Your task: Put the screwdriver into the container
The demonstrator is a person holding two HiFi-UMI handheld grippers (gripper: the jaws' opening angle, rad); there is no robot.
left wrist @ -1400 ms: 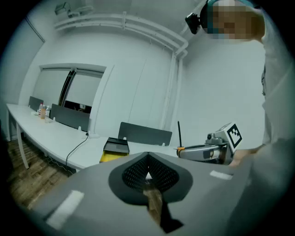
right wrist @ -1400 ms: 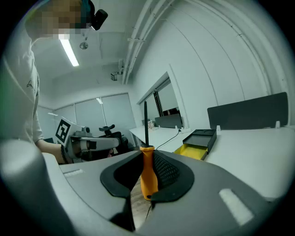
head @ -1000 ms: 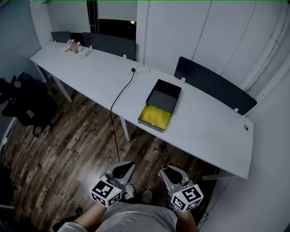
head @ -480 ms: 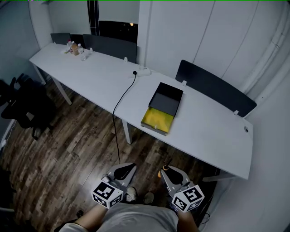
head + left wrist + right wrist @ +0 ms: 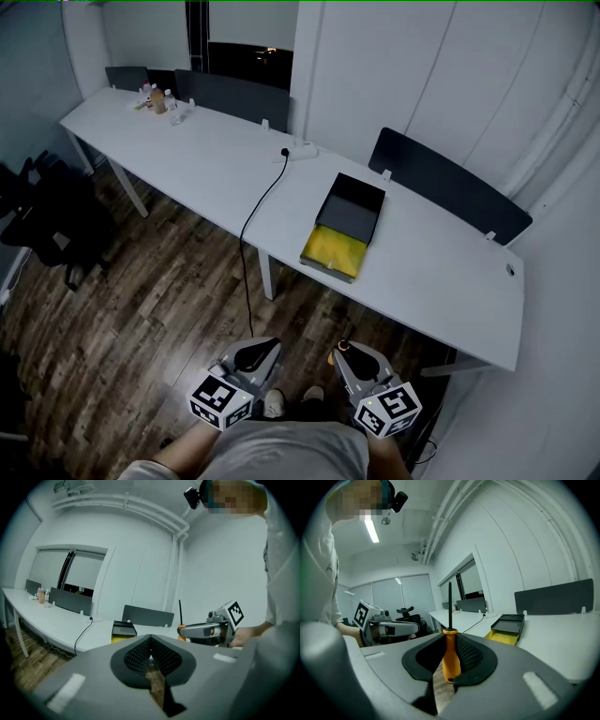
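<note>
An orange-handled screwdriver (image 5: pixel 451 656) with a thin dark shaft stands upright between the jaws of my right gripper (image 5: pixel 451 667), which is shut on its handle. In the head view that gripper (image 5: pixel 352 359) hangs low at the right, over the floor, with the orange handle tip (image 5: pixel 342 346) showing. My left gripper (image 5: pixel 251 356) sits beside it, jaws closed together with nothing in them (image 5: pixel 151 660). The container (image 5: pixel 345 228), a black tray with a yellow front compartment, lies on the long white table (image 5: pixel 441 281), well ahead of both grippers. It also shows in the right gripper view as the tray (image 5: pixel 507 626).
A black cable (image 5: pixel 253 234) runs from a white power strip (image 5: pixel 298 150) over the table's front edge down to the wooden floor (image 5: pixel 141 319). Dark divider panels (image 5: pixel 450 187) line the table's back. Small bottles (image 5: pixel 159 98) stand at its far left end. An office chair (image 5: pixel 42 220) is at the left.
The view has shifted slightly so the table and tray sit a little further right and lower. Both grippers stay low in front of me, the right still holding the screwdriver.
</note>
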